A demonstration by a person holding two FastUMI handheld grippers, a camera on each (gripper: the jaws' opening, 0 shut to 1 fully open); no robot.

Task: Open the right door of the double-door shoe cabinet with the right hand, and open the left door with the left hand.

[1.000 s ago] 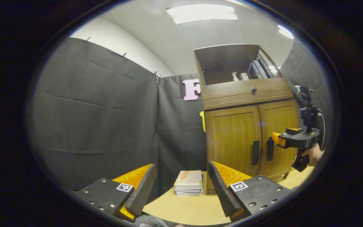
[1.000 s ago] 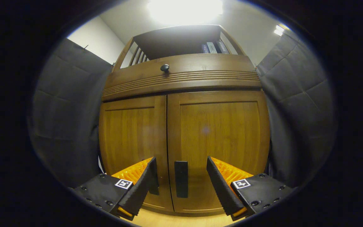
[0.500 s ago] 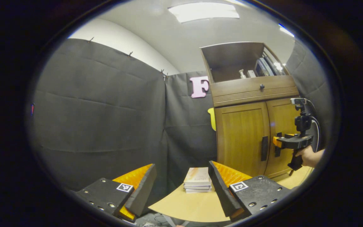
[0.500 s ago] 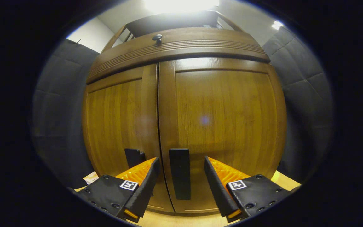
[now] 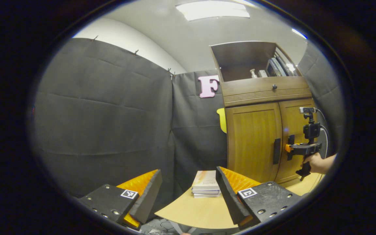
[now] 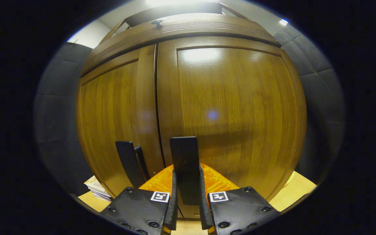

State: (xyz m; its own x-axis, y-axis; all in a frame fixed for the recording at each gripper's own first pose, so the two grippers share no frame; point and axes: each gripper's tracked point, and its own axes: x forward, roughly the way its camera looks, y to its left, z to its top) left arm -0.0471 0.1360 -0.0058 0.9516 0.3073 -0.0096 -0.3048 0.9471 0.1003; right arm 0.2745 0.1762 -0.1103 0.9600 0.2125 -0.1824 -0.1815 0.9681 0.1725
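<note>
1. The shoe cabinet stands on the table before me, both doors closed.
2. My right gripper is clenched on the right door's handle, both fingers pressing it.
3. My left gripper hangs released, well apart from the left door, near stacked books.

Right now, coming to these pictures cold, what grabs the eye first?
The tall wooden shoe cabinet, both doors shut, looms close in the right gripper view. There the right gripper has closed on the right door's dark handle. In the left gripper view, the left gripper gapes open over a stack of books on the table.
</note>
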